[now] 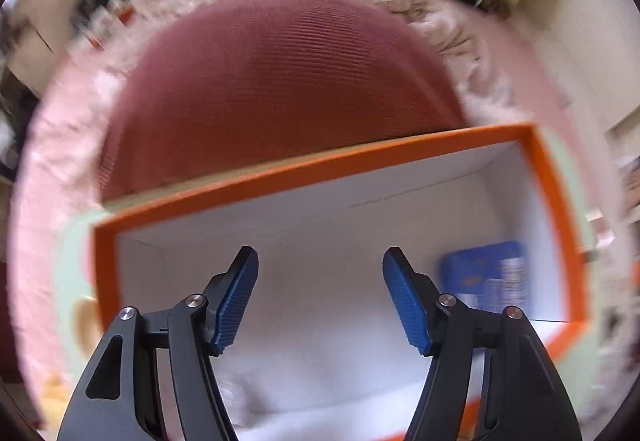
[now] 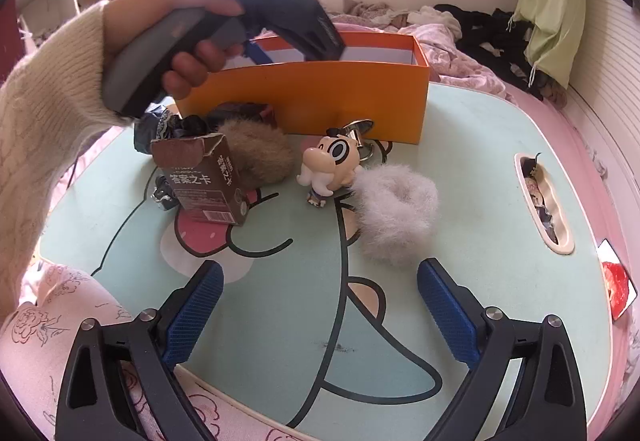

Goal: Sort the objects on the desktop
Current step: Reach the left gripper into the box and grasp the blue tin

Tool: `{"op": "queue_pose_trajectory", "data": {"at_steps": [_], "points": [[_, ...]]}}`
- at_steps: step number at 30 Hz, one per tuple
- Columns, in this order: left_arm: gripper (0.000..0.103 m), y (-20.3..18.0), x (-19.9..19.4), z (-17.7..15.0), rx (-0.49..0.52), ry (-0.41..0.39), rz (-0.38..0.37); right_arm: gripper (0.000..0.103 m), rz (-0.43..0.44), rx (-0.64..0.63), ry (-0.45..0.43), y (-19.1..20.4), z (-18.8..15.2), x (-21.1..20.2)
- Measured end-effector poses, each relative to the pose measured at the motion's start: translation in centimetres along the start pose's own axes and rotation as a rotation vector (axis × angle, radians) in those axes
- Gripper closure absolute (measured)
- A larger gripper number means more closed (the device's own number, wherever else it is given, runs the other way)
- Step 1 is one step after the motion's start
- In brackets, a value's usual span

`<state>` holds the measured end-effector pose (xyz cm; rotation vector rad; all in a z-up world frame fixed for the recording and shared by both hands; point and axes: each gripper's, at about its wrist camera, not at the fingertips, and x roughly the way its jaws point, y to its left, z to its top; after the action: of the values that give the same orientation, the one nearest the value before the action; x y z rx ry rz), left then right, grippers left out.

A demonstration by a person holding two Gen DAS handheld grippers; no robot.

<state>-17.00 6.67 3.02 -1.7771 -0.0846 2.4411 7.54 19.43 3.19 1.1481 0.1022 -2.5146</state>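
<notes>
one blue packet [image 1: 486, 277] lies inside the orange box [image 1: 304, 165], right of the left gripper [image 1: 320, 297], whose jaws stand half apart and empty. likely light and stiff; grip its flat faces. right gripper [image 2: 320, 311] hangs wide, empty, near the fluffy scrunchie [image 2: 394, 211].

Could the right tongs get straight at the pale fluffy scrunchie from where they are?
Probably yes. The right tongs stand open over bare table, and the pale fluffy scrunchie lies just ahead with nothing between. The cartoon figure touches its far side, so a clean grasp needs care.
</notes>
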Motion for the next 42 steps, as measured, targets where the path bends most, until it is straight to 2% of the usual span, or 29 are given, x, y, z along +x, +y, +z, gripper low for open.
{"op": "queue_pose_trajectory", "data": {"at_steps": [1,2,4,6,9,12,14,18,25,28,30,33,35,37,39,41,42], "points": [[0.038,0.9,-0.7,-0.1,-0.044,-0.001,-0.092,0.004,-0.002,-0.002,0.001,0.1,0.0,0.0],[0.038,1.0,-1.3,-0.1,-0.068,-0.01,-0.141,0.004,-0.004,-0.005,0.002,0.1,0.0,0.1],[0.038,-0.2,-2.3,-0.2,-0.065,-0.038,-0.156,0.004,-0.009,-0.008,0.004,0.2,0.0,0.1],[0.038,-2.4,-2.2,-0.3,-0.057,-0.023,-0.151,0.004,-0.006,-0.005,0.003,0.1,0.0,0.2],[0.038,-4.7,-0.4,-0.9,-0.039,0.074,-0.215,0.004,-0.005,-0.001,0.002,-0.1,-0.1,0.1],[0.036,-5.5,1.0,-1.1,-0.046,0.123,-0.194,0.004,-0.004,-0.001,0.002,-0.1,-0.1,0.1],[0.035,-6.1,0.9,-1.4,-0.02,0.095,-0.182,0.003,-0.004,0.0,0.003,-0.1,0.0,0.1],[0.019,-6.7,0.8,-1.1,0.053,0.056,-0.089,0.003,0.0,0.002,0.006,-0.3,0.1,0.3],[0.018,-4.7,-0.2,-0.8,0.104,-0.018,0.087,0.003,0.0,0.003,0.007,-0.4,0.2,0.4],[0.018,-4.2,-0.3,-0.8,0.112,-0.012,0.134,0.003,0.0,0.003,0.006,-0.4,0.3,0.4],[0.02,-3.7,-0.3,-0.6,0.098,-0.004,0.125,0.003,-0.002,0.0,0.006,-0.3,0.3,0.4],[0.02,-3.7,-0.6,-0.3,0.07,-0.011,0.015,0.002,-0.002,-0.001,0.006,-0.3,0.3,0.4],[0.02,-4.1,-1.1,-0.4,0.094,-0.024,-0.042,0.002,-0.001,0.001,0.006,-0.3,0.4,0.5],[0.02,-5.0,-1.2,-0.6,0.149,-0.021,-0.042,0.002,-0.001,0.001,0.006,-0.3,0.4,0.4],[0.02,-5.7,-0.3,-1.0,0.194,0.039,-0.026,0.002,-0.001,0.0,0.005,-0.3,0.4,0.5],[0.019,-5.4,0.7,-1.2,0.193,0.085,-0.016,0.002,-0.001,0.001,0.005,-0.3,0.4,0.4],[0.018,-5.0,1.2,-1.1,0.179,0.104,-0.049,0.002,-0.001,0.001,0.006,-0.3,0.4,0.4]]}}
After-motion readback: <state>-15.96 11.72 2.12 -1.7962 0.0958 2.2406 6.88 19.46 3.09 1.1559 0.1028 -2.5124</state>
